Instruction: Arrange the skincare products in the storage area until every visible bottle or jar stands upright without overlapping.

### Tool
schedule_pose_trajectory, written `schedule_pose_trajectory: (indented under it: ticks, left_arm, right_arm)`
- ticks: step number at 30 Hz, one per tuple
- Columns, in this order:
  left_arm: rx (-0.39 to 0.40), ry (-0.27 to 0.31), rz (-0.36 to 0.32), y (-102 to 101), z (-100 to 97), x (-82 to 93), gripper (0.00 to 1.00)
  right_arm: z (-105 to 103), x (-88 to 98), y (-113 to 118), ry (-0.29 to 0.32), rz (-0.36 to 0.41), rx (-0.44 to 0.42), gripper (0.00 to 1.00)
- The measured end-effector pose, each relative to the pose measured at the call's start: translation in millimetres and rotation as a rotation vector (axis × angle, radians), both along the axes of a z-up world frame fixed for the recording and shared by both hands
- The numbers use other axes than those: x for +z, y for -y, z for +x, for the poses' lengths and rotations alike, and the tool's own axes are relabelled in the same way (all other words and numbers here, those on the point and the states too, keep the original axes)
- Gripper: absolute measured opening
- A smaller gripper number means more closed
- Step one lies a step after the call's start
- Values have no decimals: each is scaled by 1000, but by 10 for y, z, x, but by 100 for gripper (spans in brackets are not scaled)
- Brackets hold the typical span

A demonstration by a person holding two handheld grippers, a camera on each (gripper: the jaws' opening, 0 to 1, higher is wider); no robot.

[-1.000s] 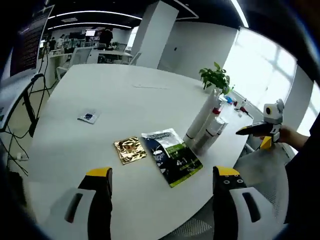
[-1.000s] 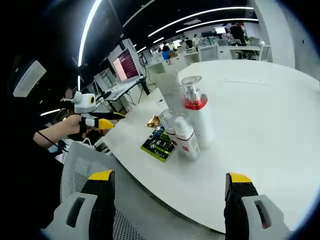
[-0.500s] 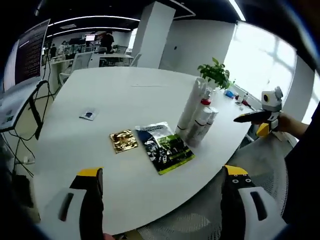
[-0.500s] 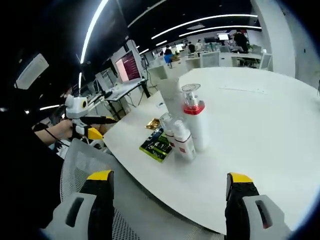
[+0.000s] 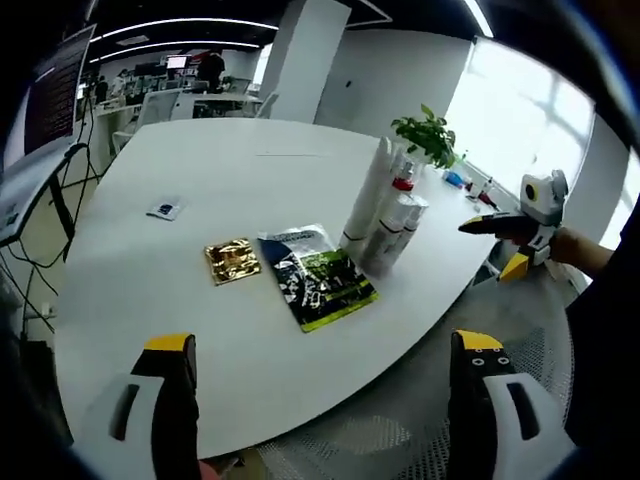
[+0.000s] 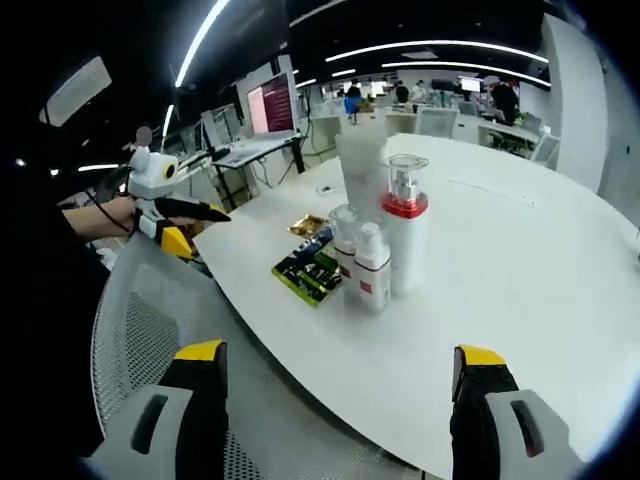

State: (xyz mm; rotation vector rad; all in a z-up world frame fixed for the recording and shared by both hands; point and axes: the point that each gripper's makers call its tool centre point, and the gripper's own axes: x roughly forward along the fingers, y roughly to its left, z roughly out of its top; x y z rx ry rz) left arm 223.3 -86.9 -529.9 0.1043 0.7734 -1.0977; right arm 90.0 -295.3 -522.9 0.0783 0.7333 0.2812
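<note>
Several skincare bottles (image 5: 384,215) stand upright in a tight cluster near the white table's (image 5: 160,290) right edge. In the right gripper view they are a tall white tube (image 6: 360,172), a pump bottle with a red collar (image 6: 405,238), a small clear-capped bottle (image 6: 344,238) and a small white bottle with a red label (image 6: 372,278). My left gripper (image 5: 322,345) is open and held off the table's near edge. My right gripper (image 6: 340,352) is open too, well short of the cluster. Each gripper also appears in the other's view: the right gripper (image 5: 482,252), the left gripper (image 6: 208,232).
A green-and-black sachet (image 5: 315,280) and a gold sachet (image 5: 231,260) lie flat beside the bottles. A small blue packet (image 5: 163,210) lies farther off. A potted plant (image 5: 430,138) stands behind the cluster. A grey mesh chair (image 6: 150,340) sits at the table's edge.
Both cameras have drawn back from the table, so the bottles look smaller and more of the mesh chair shows. The bottles and sachets have not moved. Both grippers stay open.
</note>
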Motion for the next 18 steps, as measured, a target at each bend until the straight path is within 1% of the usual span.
schedule_pose_trajectory:
  ticks: [3,7,10,11,13,15,16,18]
  left_arm:
    - [-9,-4,14,-21,44,-22,99]
    - [-7,-12,19,0,74,-32,99]
    - [-8,-20,20,39,96,-48,99]
    - [-7,-22,20,39,109,-55,99]
    - [-4,-31,28,46,148,-80,99]
    - [-9,-36,35,59,166,-96,99]
    - [-9,-32,44,73,193,-96,99]
    - [2,-29,38,81,273,-84,99]
  right_arm:
    - [5,13,8,1,9,-6,99]
    - [0,15,17,1,20,-23,99]
    - [-10,-3,22,-10,20,-25,99]
    - [-27,-24,28,-23,9,-21,99]
    - [-29,-18,36,-24,-7,-19,99]
    - [-21,-25,56,-33,4,-25,99]
    - [-23,-28,59,-36,12,-29,99]
    - [-27,-43,67,-48,22,-36,99]
